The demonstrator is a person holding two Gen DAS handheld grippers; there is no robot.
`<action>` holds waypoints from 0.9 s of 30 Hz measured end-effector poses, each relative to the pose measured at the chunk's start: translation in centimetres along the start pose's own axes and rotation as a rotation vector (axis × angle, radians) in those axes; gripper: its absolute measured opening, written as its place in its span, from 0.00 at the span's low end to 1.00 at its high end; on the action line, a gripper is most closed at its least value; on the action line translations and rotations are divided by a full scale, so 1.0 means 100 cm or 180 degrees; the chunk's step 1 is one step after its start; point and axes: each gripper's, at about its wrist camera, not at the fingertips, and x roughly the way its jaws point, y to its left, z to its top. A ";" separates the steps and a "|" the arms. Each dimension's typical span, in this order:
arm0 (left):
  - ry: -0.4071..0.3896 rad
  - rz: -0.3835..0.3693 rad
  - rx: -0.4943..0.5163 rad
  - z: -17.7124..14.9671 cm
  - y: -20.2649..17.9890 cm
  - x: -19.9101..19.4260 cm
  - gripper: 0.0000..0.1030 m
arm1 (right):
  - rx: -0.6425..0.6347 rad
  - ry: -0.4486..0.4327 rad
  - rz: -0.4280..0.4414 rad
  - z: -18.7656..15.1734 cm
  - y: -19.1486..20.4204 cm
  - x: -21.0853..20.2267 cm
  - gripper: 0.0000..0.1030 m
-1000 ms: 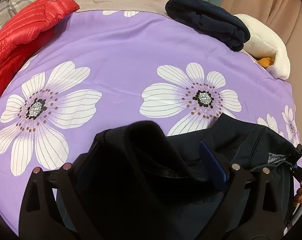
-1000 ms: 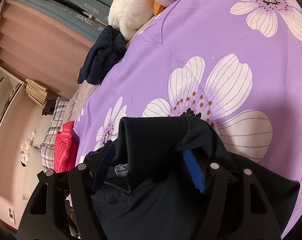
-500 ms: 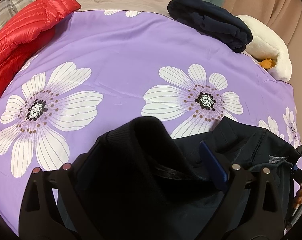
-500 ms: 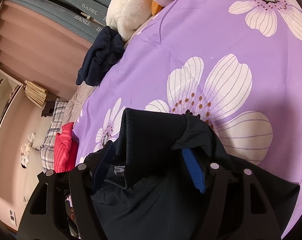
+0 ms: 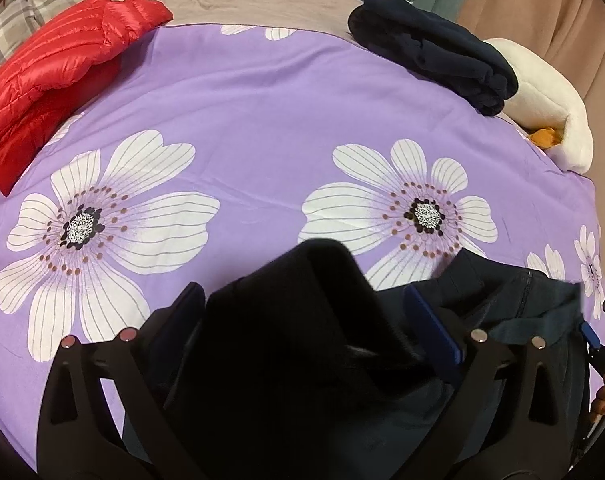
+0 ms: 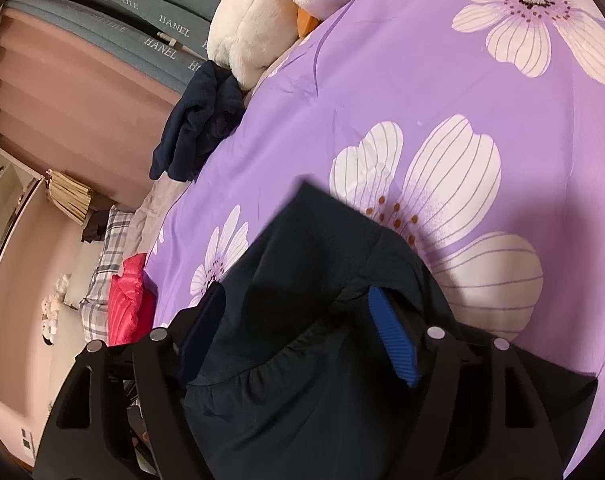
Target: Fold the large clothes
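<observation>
My right gripper (image 6: 298, 332) has just widened, jaws apart around the jacket (image 6: 322, 280) cuff: releasing, I judge.

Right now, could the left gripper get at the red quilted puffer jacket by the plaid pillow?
Probably not yet: the left gripper has the dark garment between its fingers; the red jacket lies far across bare purple bedspread.

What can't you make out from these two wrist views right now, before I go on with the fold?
- Dark garment: its lower part runs off the bottom edge in both views, so its overall shape is unclear.
- Left tool: the dark cloth hides the near pad, so pad contact can't be told.
- Right tool: its jaws have just been opening; cloth lies between them.
- Plush toy: partly behind the folded navy garment.
</observation>
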 end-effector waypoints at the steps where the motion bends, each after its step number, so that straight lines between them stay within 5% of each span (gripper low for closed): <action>1: -0.0002 0.0010 0.0001 0.000 0.000 0.001 0.98 | -0.0005 -0.0025 -0.0019 0.001 0.000 -0.001 0.74; 9: -0.0201 0.0301 -0.0113 0.019 0.017 -0.004 0.98 | -0.0300 -0.0121 -0.0285 0.006 0.009 -0.008 0.76; 18: -0.0485 0.0945 -0.0287 0.041 0.065 -0.018 0.98 | -0.1978 0.0274 -0.0455 -0.037 0.103 0.025 0.76; 21: -0.0419 0.0656 -0.0336 0.034 0.074 -0.021 0.98 | -0.2450 0.0482 -0.0324 -0.059 0.134 0.046 0.76; 27: -0.0191 0.0041 0.0092 -0.010 0.037 -0.028 0.98 | -0.3613 0.1044 -0.0217 -0.106 0.194 0.107 0.76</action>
